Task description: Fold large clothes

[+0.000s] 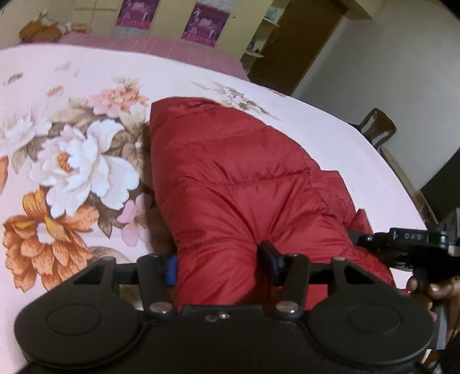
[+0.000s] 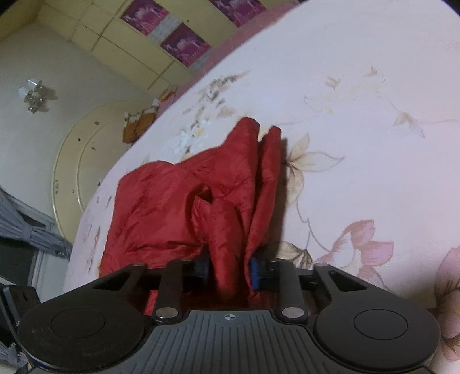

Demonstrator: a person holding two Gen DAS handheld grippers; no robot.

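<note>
A red puffy jacket (image 1: 235, 178) lies bunched on a pink floral bed sheet (image 1: 86, 86). My left gripper (image 1: 220, 266) is at the jacket's near end, and a thick roll of red fabric fills the gap between its pads, which press on it from both sides. In the right wrist view the jacket (image 2: 172, 207) stretches away over the sheet (image 2: 359, 115). My right gripper (image 2: 230, 270) is shut on a narrow upright fold of its edge. The right gripper (image 1: 402, 241) also shows at the right edge of the left wrist view, held by a hand (image 1: 440, 290).
The bed's far edge meets a cream wardrobe with purple posters (image 1: 205, 24). A wooden chair (image 1: 376, 126) stands off the bed's right side near a brown door (image 1: 293, 46). Grey curtains (image 2: 28, 227) hang at the left.
</note>
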